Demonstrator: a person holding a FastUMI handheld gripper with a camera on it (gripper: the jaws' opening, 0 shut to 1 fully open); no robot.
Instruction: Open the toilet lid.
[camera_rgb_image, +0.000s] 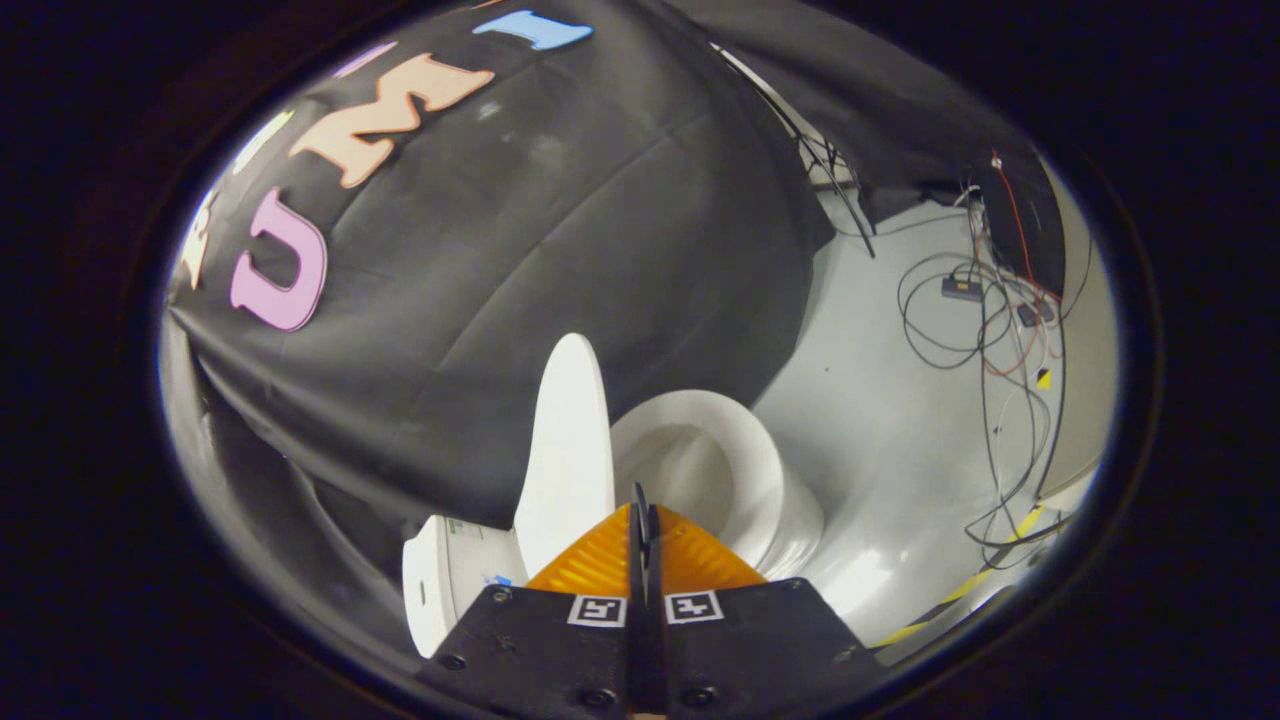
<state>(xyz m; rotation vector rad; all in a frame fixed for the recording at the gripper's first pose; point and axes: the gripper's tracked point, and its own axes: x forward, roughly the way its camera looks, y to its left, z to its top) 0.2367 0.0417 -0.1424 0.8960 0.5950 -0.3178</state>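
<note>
- The toilet lid (566, 440) is seen raised upright beside the bowl (720, 455), just beyond the fingers.
- The gripper (645, 520) is clenched together, holding nothing.
- The lid is judged stiff, light and slippery (best taken at its free rim).

Raised white plastic toilet lid (567, 440) blocks way just ahead of closed orange gripper (643, 520) fingers. White ceramic bowl (720, 460) open beside it. Grey floor (880, 400) free; tangled cables (985, 320) farther off.
</note>
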